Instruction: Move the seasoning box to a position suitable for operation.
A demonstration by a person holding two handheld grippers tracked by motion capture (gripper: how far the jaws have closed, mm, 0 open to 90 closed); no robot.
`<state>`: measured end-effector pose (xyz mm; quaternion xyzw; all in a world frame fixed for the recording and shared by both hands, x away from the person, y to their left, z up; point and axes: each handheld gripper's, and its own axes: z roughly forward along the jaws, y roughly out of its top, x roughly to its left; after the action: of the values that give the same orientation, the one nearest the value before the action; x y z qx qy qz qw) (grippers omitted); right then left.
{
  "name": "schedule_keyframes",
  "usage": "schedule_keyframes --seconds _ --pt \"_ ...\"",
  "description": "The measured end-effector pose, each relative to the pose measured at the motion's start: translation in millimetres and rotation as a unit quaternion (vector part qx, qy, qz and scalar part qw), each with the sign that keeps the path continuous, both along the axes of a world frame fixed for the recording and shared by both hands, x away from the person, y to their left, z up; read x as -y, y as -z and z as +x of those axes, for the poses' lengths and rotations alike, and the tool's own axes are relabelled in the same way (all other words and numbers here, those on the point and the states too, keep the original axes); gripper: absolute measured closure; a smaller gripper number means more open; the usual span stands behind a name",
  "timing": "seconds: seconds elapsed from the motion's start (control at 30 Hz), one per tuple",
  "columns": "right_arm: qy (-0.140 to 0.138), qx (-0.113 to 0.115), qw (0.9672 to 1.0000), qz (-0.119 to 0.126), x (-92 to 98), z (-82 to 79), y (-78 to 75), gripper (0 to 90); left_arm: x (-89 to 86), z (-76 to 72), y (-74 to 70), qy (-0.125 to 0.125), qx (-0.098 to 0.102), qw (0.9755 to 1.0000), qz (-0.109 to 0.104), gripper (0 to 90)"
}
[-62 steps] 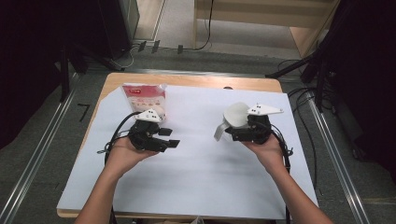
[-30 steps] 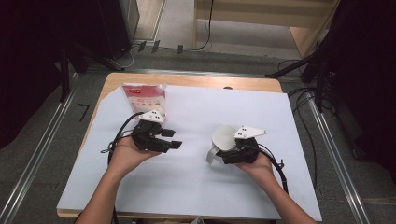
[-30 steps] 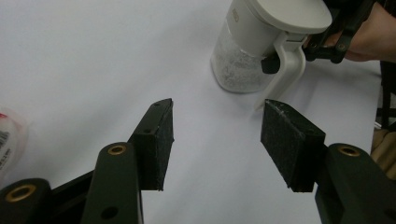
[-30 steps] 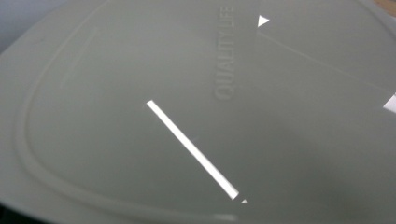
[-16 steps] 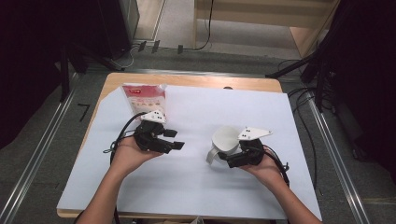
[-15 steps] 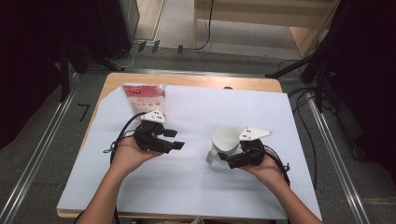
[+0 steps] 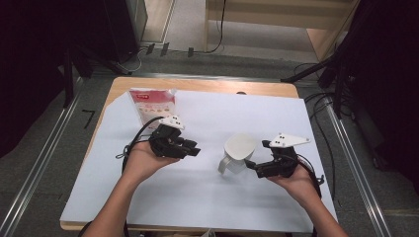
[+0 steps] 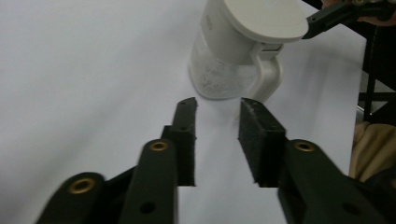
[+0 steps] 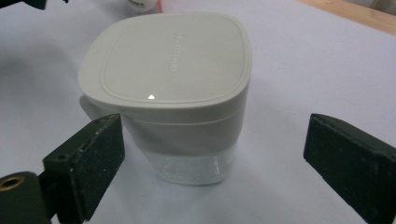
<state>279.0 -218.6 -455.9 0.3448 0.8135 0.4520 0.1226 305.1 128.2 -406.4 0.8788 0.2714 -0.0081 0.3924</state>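
White lidded jug [image 7: 239, 152] upright on white sheet [image 7: 207, 197] over desk [image 7: 197, 85], right of centre, lid on, handle toward 7 o'clock in high view. Clear lower body with white grains inside, seen in left gripper view [image 8: 243, 51].

Right tool [image 7: 253, 168] at 4 o'clock of jug, level, pointing at it; jaws wide apart, jug [image 9: 173, 93] standing between and just beyond them in right gripper view, pads not pressing on it.

Left tool [image 7: 193, 149] at 9 o'clock of jug, well apart from it, pointing toward it; jaws just been closing, narrow gap left, nothing between them [image 8: 217, 135].

Red-and-white pouch [image 7: 154, 104] standing at 11 o'clock on desk, just behind left tool.

Both tools held in hands, forearms entering from 6 o'clock.
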Motion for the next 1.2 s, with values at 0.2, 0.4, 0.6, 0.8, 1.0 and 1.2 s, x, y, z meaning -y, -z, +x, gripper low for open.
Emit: schedule_keyframes --seconds 0.2,0.4,0.6,0.8,1.0,1.2 --pt "-0.003 -0.015 0.9999 0.001 9.8 -5.7 -9.4 27.9 10.5 11.4 -3.6 0.018 0.002 0.9998 0.003 89.3" --pt "0.001 -0.006 0.9998 0.018 17.4 -9.0 -15.2 53.1 26.5 18.3 2.6 0.043 -0.006 0.9991 0.003 90.0" --pt "0.03 -0.015 0.9993 0.015 22.2 -10.5 -13.9 79.4 37.0 17.5 16.2 0.058 -0.008 0.9983 0.005 90.0" --pt "0.011 -0.024 0.9996 -0.001 9.7 -13.0 -8.8 90.0 42.1 20.8 28.0 0.056 -0.017 0.9982 -0.013 90.0" --pt "0.014 -0.031 0.9993 0.017 10.5 -9.3 -2.6 90.0 53.5 16.4 27.9 0.071 -0.011 0.9974 0.003 90.0" --pt "0.018 -0.04 0.9986 0.031 13.2 -7.0 -1.8 90.0 65.1 13.2 31.7 0.089 -0.01 0.9959 0.011 90.0"
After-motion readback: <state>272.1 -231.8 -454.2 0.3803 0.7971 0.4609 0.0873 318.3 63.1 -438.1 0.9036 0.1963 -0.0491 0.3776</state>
